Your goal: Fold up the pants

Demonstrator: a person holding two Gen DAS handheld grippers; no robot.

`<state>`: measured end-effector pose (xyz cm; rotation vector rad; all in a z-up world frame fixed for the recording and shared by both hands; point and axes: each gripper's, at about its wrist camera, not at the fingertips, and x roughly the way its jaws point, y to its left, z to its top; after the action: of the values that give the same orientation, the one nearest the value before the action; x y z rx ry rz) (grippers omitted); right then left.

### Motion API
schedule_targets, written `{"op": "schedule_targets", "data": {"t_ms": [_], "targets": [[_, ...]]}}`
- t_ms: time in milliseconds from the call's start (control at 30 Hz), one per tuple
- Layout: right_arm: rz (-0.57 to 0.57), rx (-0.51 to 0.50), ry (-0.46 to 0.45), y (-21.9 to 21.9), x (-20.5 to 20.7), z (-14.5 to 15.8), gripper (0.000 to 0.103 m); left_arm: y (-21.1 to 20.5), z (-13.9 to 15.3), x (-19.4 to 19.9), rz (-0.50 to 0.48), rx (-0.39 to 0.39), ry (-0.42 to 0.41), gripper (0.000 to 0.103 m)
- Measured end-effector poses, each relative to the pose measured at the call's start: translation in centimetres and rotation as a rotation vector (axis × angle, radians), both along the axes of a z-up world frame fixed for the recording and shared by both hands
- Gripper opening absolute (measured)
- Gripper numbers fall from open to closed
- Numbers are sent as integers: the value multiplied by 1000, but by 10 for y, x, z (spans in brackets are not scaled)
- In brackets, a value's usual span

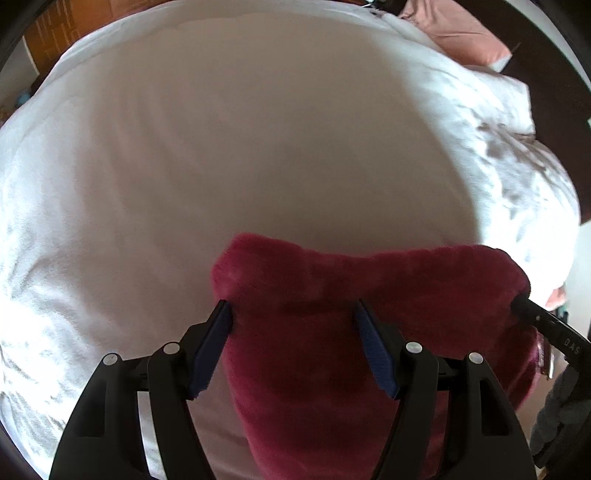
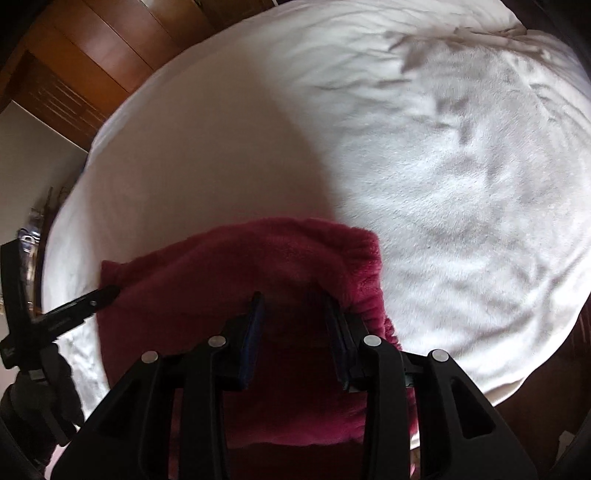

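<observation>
Pants [image 1: 332,332], dark red fleece, hang bunched between our two grippers above the near edge of the bed [image 1: 258,147]. We see the left gripper [image 1: 293,314] with its jaws spread wide; the fabric lies between them, touching the left blue pad, and we cannot tell whether it is truly pinched. From the right wrist view the left gripper's tip meets the cloth at its far left corner. The right gripper [image 2: 293,306] sits with its jaws partly closed, the gathered waistband [image 2: 373,295] draped over the right finger; a firm grasp we cannot confirm. A white fleecy blanket [image 2: 461,166] covers the bed. A pink pillow [image 1: 461,33] rests at its far right corner.
</observation>
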<state>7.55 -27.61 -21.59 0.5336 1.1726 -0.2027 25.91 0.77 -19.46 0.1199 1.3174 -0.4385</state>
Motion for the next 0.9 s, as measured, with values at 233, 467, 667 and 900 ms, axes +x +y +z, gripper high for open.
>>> {"op": "schedule_targets", "data": {"t_ms": [233,467,667,900], "targets": [[7,18,1,-10,7,-25,33,-9,-27,9,38,31,27,79],[115,37,-27,-11,-4,4,33,-2,-11,1,113,33,18,78],[261,-28,-65,1,-39,31,35,15,30,-26,167,5,-48,78],[371,-41,-39,6,-69,21,36,24,50,-80,189,27,-75,78]]}}
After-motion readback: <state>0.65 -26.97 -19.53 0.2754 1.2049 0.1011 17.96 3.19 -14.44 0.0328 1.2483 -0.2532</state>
